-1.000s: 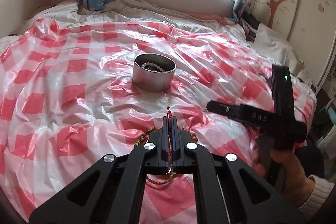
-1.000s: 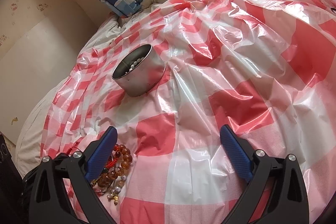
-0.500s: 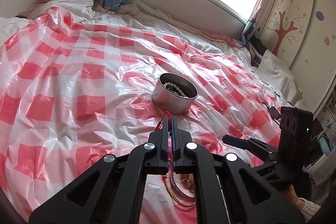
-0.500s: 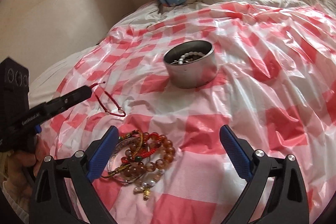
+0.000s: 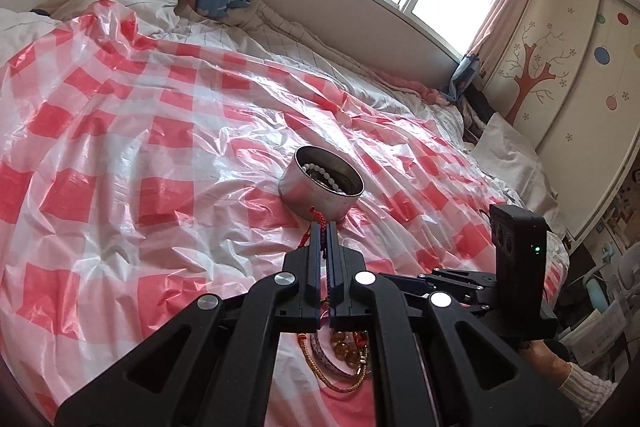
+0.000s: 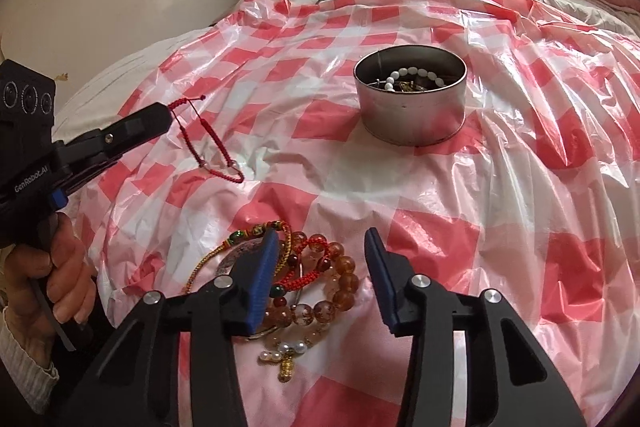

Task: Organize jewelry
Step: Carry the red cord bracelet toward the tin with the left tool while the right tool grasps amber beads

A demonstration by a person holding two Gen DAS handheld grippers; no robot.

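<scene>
Left gripper [image 5: 324, 227], seen from its own camera, is pinched shut on a red cord bracelet [image 5: 316, 218], whose knotted end pokes up between the fingertips. Ahead on the checked plastic sheet [image 5: 120, 155] stands a metal tin [image 5: 322, 189] with white beads inside. The remaining jewelry pile [image 5: 340, 351] lies below the fingers.

From the right camera, the right gripper [image 6: 320, 279] hangs wide open over the pile of bead bracelets [image 6: 316, 283], touching nothing I can tell. The cord dangles in a loose loop from the left gripper's tip, short of the tin [image 6: 412, 99]. That loop could catch on the rim or drape outside if released early, since it hangs low and limp.
</scene>
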